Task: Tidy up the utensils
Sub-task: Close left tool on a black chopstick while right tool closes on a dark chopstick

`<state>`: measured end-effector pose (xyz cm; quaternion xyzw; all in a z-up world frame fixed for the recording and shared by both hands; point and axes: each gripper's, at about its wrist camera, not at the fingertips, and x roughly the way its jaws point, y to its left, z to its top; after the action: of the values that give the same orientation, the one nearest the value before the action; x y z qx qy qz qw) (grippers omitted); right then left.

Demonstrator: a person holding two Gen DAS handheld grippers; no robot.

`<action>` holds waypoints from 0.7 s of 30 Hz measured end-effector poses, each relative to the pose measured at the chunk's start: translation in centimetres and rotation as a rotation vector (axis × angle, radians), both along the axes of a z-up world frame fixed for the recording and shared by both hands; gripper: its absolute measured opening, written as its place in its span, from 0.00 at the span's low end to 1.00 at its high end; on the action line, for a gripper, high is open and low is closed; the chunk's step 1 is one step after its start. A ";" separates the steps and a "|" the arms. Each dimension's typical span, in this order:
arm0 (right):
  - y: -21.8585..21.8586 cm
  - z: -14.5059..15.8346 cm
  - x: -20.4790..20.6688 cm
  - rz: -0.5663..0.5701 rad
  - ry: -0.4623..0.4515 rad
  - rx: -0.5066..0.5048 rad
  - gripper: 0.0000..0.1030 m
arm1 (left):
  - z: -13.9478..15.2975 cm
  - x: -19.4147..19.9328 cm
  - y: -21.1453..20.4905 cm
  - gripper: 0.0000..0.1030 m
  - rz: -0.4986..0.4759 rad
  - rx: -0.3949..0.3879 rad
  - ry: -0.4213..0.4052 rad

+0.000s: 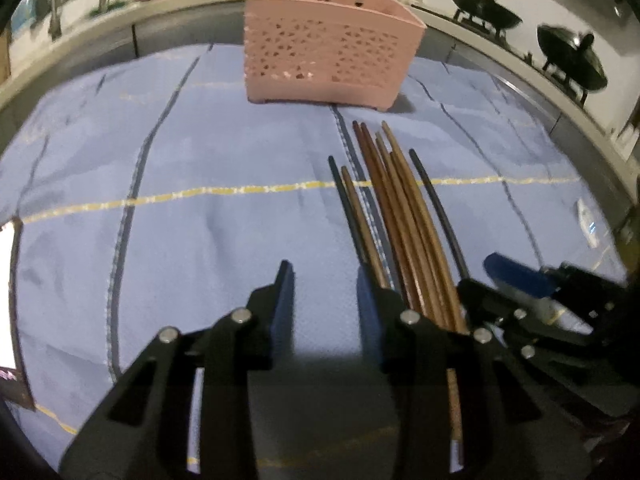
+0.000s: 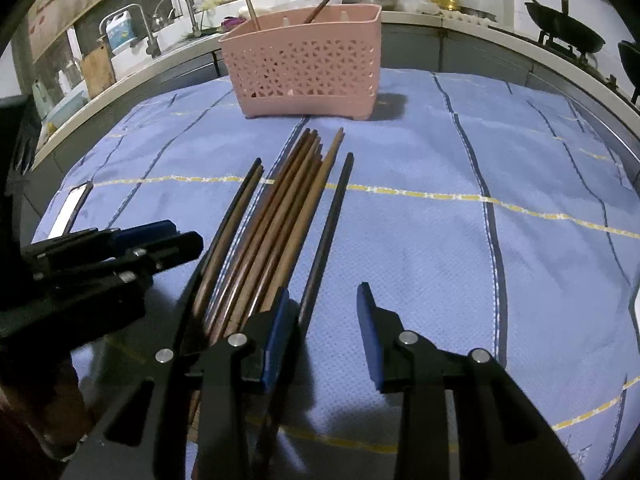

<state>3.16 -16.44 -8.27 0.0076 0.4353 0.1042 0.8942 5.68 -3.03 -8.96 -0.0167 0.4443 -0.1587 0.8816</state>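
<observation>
1. Currently both grippers sit low over the blue cloth (image 2: 420, 240) on the surface, flanking the chopsticks (image 2: 280, 216); the bundle lies loose, tips fanned toward the pink holder (image 2: 304, 68).
2. Left gripper (image 1: 324, 292): jaws wide, holding nothing. Right gripper (image 2: 324, 308): jaws wide too, inner finger just beside the outer dark stick.
3. I'd pick one stick only, probably that separated dark one (image 2: 332, 216); the packed brown ones look likely to drag neighbours.
4. Grip near the handle end, lift level, then tip upright.
5. Holder already has sticks leaning inside; I aim for the same compartment and drop tip-down.
</observation>
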 end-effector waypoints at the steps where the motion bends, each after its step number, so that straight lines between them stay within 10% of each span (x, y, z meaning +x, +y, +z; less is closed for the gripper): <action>1: 0.0 0.0 0.0 0.000 -0.001 0.000 0.34 | 0.0 0.0 0.0 0.31 -0.001 -0.007 0.004; 21: 0.0 -0.1 -0.4 0.000 -0.017 0.009 0.34 | -0.3 -1.0 -2.5 0.31 -0.012 0.173 -0.074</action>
<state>2.80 -16.49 -8.35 0.0109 0.4271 0.1062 0.8979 4.68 -5.48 -9.26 0.0678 0.4235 -0.1255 0.8946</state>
